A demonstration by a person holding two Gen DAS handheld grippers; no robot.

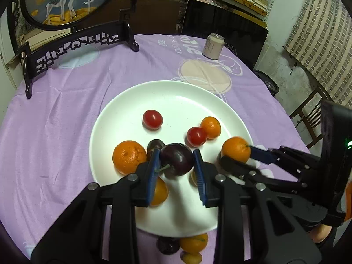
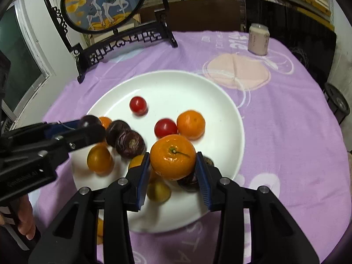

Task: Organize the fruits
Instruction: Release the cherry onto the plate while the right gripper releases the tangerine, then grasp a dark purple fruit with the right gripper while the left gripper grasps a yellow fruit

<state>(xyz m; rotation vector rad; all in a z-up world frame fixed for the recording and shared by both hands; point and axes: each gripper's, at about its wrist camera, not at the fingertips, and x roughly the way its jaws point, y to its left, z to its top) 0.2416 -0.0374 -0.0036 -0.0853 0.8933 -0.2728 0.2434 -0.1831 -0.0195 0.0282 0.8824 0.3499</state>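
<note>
The left gripper [image 1: 176,161] clamps a dark plum [image 1: 176,159] over the white plate [image 1: 132,101]; the right gripper [image 2: 173,165] grips an orange [image 2: 173,156] beside it. Beyond both, two tomatoes [image 1: 152,119] lie on the plate, on a lilac-clothed desk [image 1: 66,114] with a deer screen [image 1: 63,2] and can [image 1: 213,46], shelves behind
</note>
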